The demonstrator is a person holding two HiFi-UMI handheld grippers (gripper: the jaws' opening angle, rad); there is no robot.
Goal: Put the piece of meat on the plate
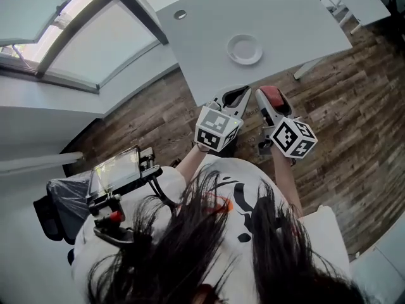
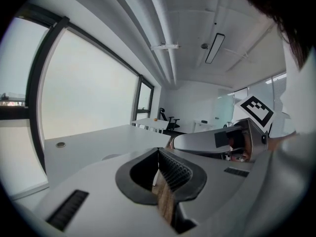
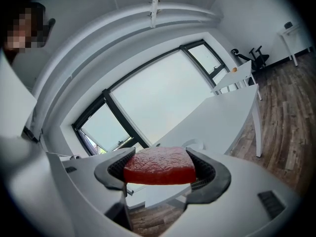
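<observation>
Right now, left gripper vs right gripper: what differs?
Load: the left gripper is empty; the right gripper is shut on the red piece of meat.
Jaws: the left gripper's meet at the tips; the right gripper's are held apart by the meat.
Shared: both are side by side near the edge of the table, short of the plate.

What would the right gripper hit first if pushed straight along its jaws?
Probably the white table, at its near edge or top. The right gripper, shut on the piece of meat, aims at it, with the plate slightly further on. Nothing else shows between, but depth is unclear.
</observation>
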